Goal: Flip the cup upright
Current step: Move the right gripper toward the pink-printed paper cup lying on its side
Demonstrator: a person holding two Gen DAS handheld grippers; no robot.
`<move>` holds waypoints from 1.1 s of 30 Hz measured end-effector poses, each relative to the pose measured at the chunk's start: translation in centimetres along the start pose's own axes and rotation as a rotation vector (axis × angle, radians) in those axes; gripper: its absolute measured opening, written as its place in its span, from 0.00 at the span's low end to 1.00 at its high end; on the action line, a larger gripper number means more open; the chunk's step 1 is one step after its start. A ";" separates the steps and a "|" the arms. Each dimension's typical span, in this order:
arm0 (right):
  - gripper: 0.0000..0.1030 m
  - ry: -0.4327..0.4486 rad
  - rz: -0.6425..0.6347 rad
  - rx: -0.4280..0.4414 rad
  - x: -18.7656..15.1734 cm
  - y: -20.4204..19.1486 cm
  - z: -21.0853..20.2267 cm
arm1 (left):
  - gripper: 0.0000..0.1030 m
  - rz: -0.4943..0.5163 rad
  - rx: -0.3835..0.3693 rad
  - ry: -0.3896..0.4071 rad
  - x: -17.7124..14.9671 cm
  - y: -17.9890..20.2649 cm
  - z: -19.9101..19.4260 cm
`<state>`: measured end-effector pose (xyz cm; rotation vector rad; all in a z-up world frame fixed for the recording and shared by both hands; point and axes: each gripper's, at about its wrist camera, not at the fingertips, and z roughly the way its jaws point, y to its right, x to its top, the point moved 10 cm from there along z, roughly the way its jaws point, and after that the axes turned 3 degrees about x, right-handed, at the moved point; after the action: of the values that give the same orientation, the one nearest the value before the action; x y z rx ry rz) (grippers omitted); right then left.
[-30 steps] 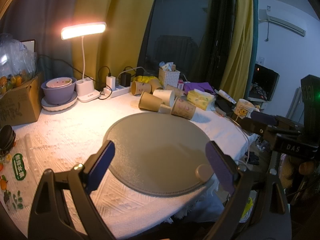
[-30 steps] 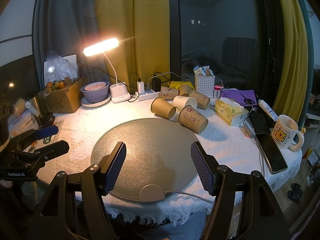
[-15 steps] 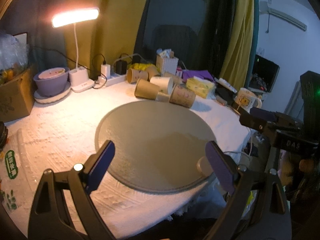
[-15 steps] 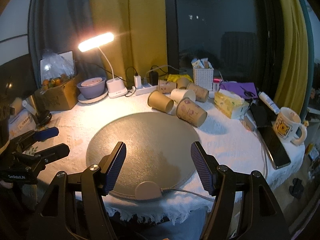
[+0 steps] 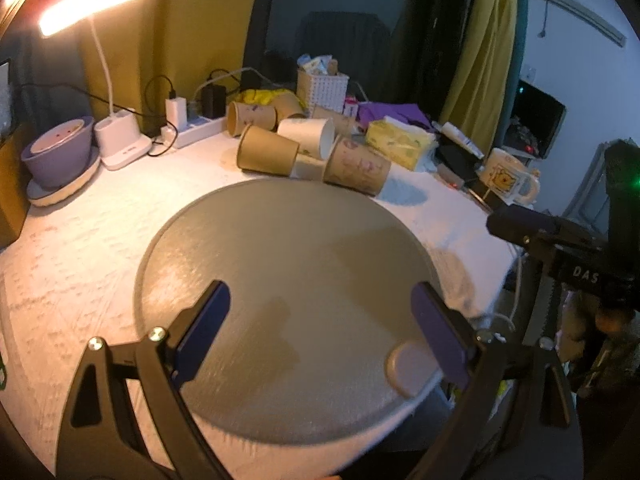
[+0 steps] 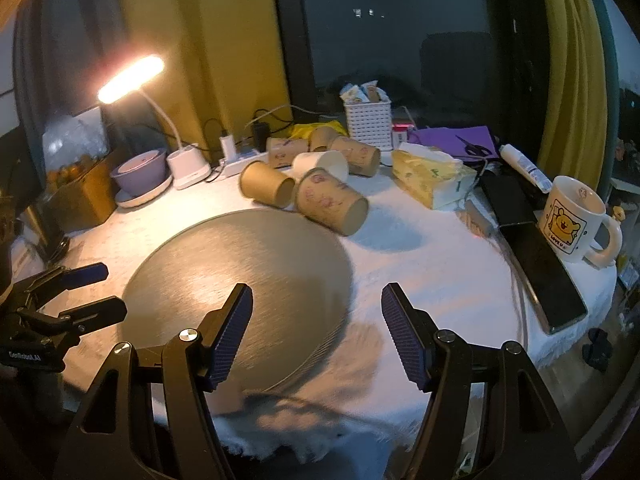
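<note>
Several paper cups lie on their sides at the far edge of a round grey mat (image 5: 288, 272) (image 6: 248, 264). The nearest is a printed brown cup (image 6: 331, 202) (image 5: 357, 165), beside a plain brown cup (image 6: 267, 188) (image 5: 267, 155) and a white cup (image 6: 320, 163) (image 5: 307, 135). My left gripper (image 5: 320, 328) is open and empty over the mat's near part; it also shows in the right wrist view (image 6: 86, 292). My right gripper (image 6: 316, 332) is open and empty over the mat's right edge, short of the cups; it also shows in the left wrist view (image 5: 532, 228).
A lit desk lamp (image 6: 132, 80), a purple bowl (image 6: 140, 166), a power strip (image 6: 240, 160), a white basket (image 6: 368, 122), a tissue pack (image 6: 432, 178), a bear mug (image 6: 568, 220) and a dark phone (image 6: 540, 276) crowd the white cloth (image 6: 420, 264). The table edge is near on the right.
Both grippers have moved forward and lower toward the cups. The right gripper has also shifted right, off the mat's centre. Both stay open.
</note>
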<state>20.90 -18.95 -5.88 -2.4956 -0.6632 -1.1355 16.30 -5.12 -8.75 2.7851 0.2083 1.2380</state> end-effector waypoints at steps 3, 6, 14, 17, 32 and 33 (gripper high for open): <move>0.68 -0.003 0.011 0.007 0.5 1.8 1.0 | 0.90 -0.008 0.001 -0.033 0.9 0.6 1.9; 0.64 -0.005 0.010 0.015 1.0 3.4 2.1 | 0.90 -0.012 -0.002 -0.066 1.7 1.3 3.9; 0.49 -0.051 -0.018 0.033 1.8 6.6 5.5 | 0.90 -0.064 -0.016 -0.119 3.3 3.4 8.8; 0.49 -0.070 -0.043 0.045 2.3 7.5 6.7 | 0.90 -0.071 -0.017 -0.133 4.2 4.2 10.4; 0.49 -0.115 -0.063 0.092 6.0 12.5 13.0 | 0.90 -0.216 -0.018 -0.210 9.7 6.2 18.4; 0.49 -0.114 -0.067 0.097 6.5 12.6 13.4 | 0.90 -0.232 -0.014 -0.209 10.1 6.0 18.7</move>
<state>39.65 -21.56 -10.54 -2.4866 -0.8186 -0.9645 37.42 -9.88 -13.02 2.7550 0.4880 0.8868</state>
